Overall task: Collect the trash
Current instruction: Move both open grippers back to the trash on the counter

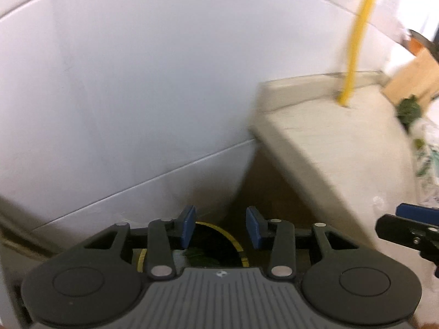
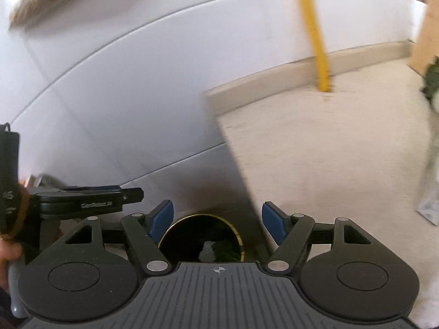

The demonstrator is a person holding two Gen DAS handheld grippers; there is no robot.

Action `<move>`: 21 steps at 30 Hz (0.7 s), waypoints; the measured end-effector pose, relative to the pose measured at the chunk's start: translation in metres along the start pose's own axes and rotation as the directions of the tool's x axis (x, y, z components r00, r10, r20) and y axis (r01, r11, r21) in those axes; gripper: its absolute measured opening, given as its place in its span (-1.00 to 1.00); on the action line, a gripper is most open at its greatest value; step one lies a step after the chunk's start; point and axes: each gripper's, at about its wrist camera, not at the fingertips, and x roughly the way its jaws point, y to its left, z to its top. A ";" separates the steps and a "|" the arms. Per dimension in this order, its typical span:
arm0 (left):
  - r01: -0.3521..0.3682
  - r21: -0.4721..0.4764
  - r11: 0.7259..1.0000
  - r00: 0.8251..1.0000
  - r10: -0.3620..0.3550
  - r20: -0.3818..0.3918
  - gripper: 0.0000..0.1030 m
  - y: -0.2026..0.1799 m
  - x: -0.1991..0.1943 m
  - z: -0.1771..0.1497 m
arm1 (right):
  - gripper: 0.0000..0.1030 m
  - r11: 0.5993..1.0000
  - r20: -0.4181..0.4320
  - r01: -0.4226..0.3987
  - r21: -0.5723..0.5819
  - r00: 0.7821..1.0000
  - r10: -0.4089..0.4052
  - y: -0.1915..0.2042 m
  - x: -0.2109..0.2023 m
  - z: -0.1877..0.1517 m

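A black trash bin with a yellow rim [image 2: 200, 235] stands on the floor below the counter end, with green and pale scraps inside; it also shows in the left wrist view [image 1: 216, 244]. My right gripper [image 2: 218, 222] is open and empty, right above the bin's mouth. My left gripper [image 1: 221, 227] is open and empty, also above the bin. Green leafy scraps [image 1: 408, 108] and crumpled wrapping [image 1: 428, 159] lie at the far right of the beige counter [image 1: 343, 142]. The scraps also show at the right edge of the right wrist view [image 2: 432, 78].
A yellow pipe [image 1: 359, 35] rises from the counter by the white tiled wall [image 1: 123, 82]. A wooden board [image 1: 414, 79] leans at the back right. The right gripper's tip [image 1: 411, 224] shows in the left view; the left gripper's body [image 2: 82, 200] shows in the right view.
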 end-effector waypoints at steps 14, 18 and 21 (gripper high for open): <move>0.295 0.302 0.907 0.955 -0.290 -0.061 -0.26 -0.167 -0.008 0.011 | 0.52 0.945 0.171 0.240 0.223 0.945 -0.280 -0.121 -0.113 -0.025; 0.385 0.342 0.857 0.923 -0.364 -0.128 -0.26 -0.198 -0.011 0.000 | 0.53 0.901 0.173 0.312 0.303 0.911 -0.374 -0.154 -0.138 -0.037; 0.427 0.374 0.823 0.904 -0.392 -0.169 -0.26 -0.220 -0.013 -0.010 | 0.53 0.870 0.165 0.356 0.341 0.888 -0.428 -0.170 -0.153 -0.046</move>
